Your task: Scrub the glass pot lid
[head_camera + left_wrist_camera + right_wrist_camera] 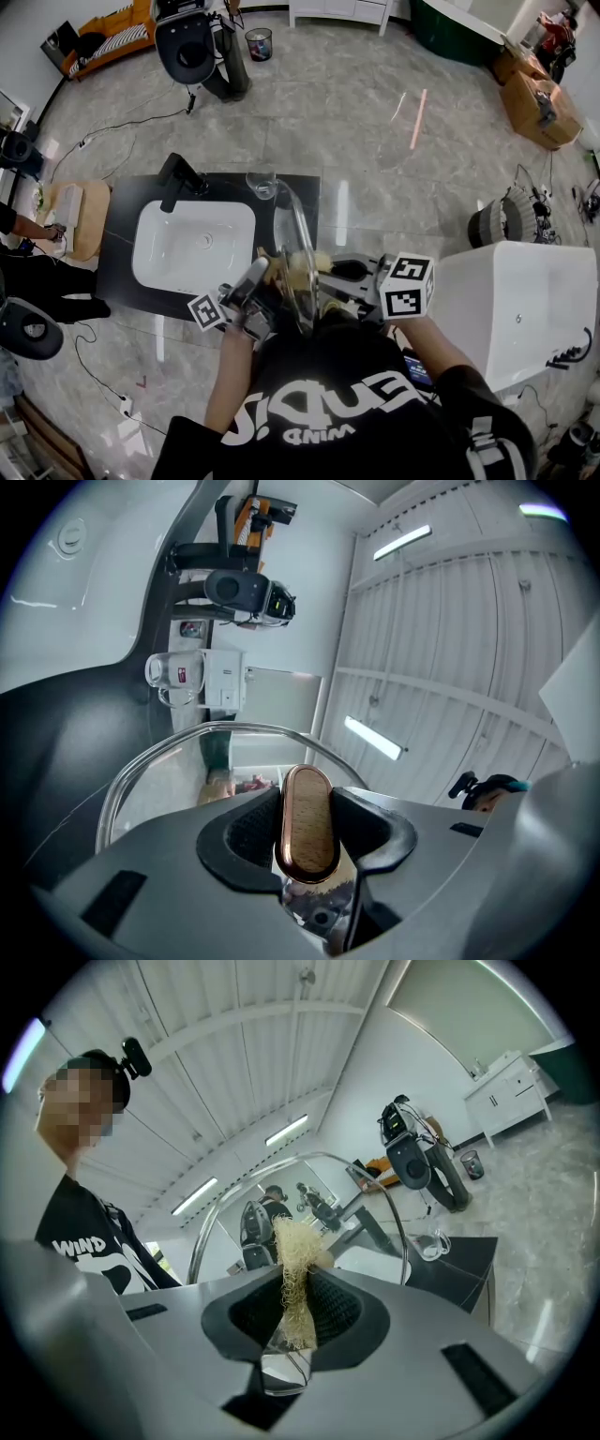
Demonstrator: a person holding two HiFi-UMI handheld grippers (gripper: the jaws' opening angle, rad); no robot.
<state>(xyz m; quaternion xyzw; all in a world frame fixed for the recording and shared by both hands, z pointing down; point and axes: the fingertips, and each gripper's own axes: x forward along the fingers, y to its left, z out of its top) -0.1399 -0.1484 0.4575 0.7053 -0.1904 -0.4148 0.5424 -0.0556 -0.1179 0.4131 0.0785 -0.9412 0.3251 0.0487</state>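
I hold the glass pot lid upright on its edge above the counter, between my two grippers. My left gripper is shut on the lid's wooden knob, which has a copper rim and stands between the black pads; the lid's metal rim arcs in front of it. My right gripper is shut on a pale straw-coloured fibre scrubber. The scrubber's frayed tip pokes out toward the other face of the lid; whether it touches the glass I cannot tell.
Below the lid a white sink is set in a black counter with a black tap and a clear glass jug. A white tub stands at the right. Someone's hand rests by a wooden side table at the left.
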